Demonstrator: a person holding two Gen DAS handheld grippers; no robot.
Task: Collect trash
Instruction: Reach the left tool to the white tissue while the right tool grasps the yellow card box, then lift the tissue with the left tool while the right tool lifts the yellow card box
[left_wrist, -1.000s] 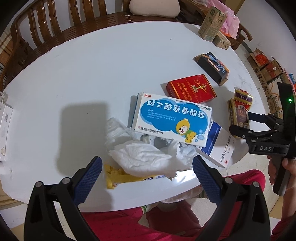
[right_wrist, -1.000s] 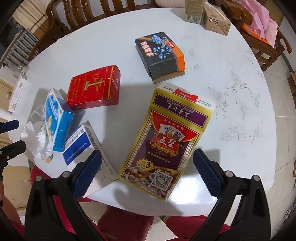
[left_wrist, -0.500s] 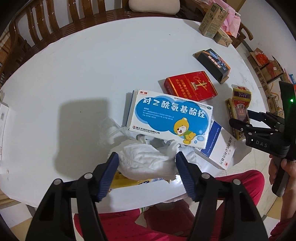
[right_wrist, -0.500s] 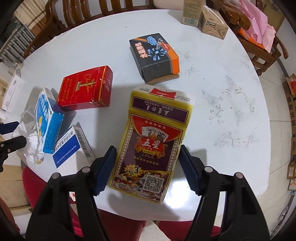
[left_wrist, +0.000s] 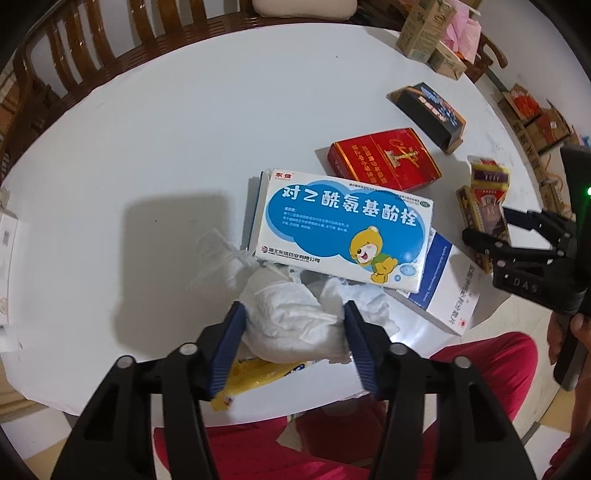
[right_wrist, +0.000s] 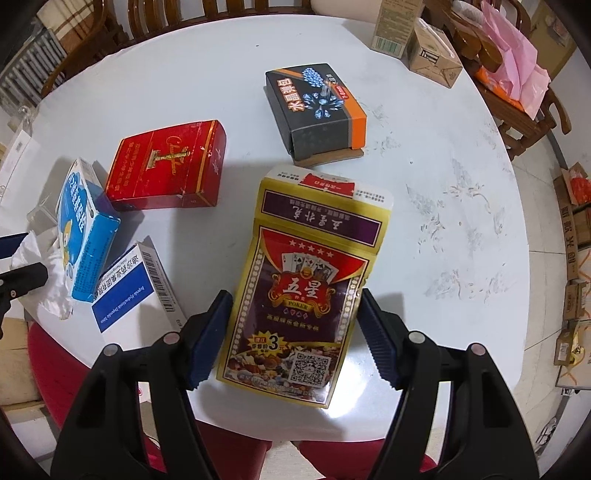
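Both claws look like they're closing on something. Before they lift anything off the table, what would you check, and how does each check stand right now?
1. Left gripper straddles the crumpled tissue: ok, one finger on each side.
2. Left grip firm: cannot tell; the pads touch the tissue, the squeeze is unclear.
3. Tissue free of the blue-and-white medicine box: not ok, the box's edge lies over its far end.
4. Right gripper straddles the playing card box: ok.
5. Right grip firm: cannot tell; the fingers sit at the box's edges.
6. Card box clear of the neighbouring red box: ok, a gap shows.
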